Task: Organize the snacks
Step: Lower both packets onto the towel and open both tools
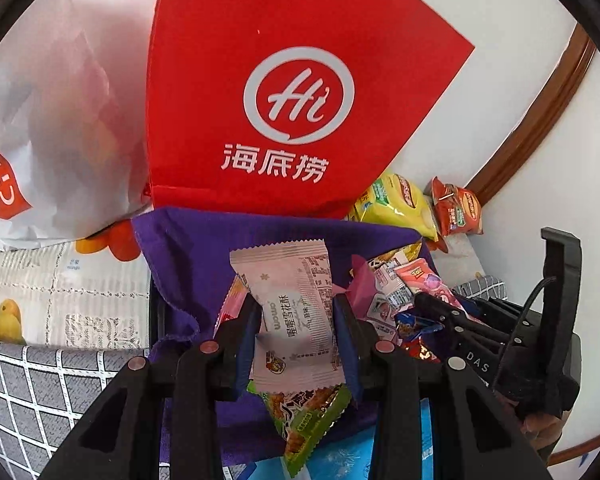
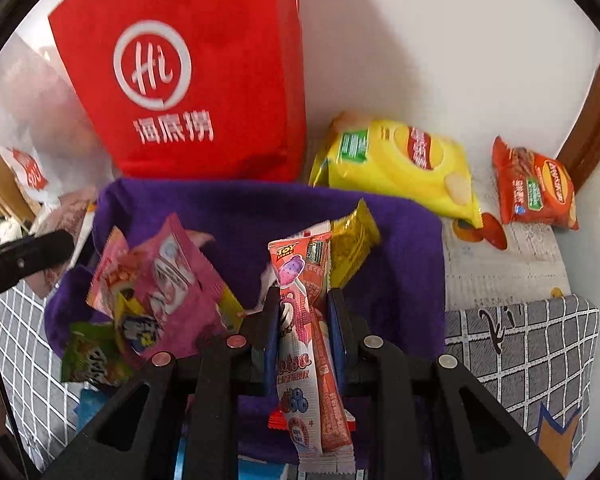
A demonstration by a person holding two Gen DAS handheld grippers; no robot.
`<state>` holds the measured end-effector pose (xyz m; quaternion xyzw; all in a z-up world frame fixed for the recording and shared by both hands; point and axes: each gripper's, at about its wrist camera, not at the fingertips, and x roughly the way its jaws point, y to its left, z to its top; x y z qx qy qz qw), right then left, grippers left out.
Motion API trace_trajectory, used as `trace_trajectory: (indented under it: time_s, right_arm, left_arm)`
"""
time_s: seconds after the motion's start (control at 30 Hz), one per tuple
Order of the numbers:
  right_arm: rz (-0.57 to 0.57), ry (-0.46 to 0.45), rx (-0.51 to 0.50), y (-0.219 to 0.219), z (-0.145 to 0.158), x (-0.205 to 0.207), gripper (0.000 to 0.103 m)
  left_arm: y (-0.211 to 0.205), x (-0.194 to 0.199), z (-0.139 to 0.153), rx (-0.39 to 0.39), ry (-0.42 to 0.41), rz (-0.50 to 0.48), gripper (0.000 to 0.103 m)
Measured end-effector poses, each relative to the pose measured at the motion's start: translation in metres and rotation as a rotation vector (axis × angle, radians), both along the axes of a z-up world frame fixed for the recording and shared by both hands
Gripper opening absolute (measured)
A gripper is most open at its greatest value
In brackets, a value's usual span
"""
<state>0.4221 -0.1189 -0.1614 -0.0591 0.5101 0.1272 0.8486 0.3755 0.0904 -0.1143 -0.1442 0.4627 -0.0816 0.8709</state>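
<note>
Red bag (image 1: pixel 300 92), purple cloth (image 2: pixel 260 216) — perhaps velvet-dark.

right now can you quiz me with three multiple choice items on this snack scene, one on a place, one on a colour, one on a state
1. Where does the red bag stand?
A. behind the purple cloth
B. on top of the yellow chip bag
C. inside the white bag

2. What colour is the cloth under the snack pile?
A. green
B. purple
C. orange

3. What state are the left tongs in?
A. open and empty
B. shut on the pale pink snack packet
C. shut on the yellow chip bag

Answers:
1 A, the red bag rises just past the purple cloth's far edge.
2 B, the cloth is plainly purple in both views.
3 B, the pale pink snack packet sits pinched between the two blue pads.
</note>
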Motion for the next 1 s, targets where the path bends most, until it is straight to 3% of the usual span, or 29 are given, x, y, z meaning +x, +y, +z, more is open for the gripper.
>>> trace_trajectory:
  time_s: [0.33,0.43,0.73,1.0]
  right_arm:
    - [0.007,0.027,-0.008,0.0,-0.008,0.003,0.024]
    - [0.005,0.034,-0.001,-0.001,-0.007,0.004,0.028]
    - [-0.005,-0.029,0.048,-0.007,0.013,-0.001,0.044]
    - [-0.013,-0.06,0.069,-0.01,0.023,-0.003,0.044]
  left_arm:
    - [-0.006,0.004,-0.009,0.0,0.035,-0.015,0.035]
    - [-0.008,0.006,-0.012,-0.001,0.045,-0.022,0.035]
    - [-0.016,0.009,-0.022,0.036,0.081,-0.029,0.035]
    - [-0.024,0.012,-0.03,0.048,0.1,-0.043,0.035]
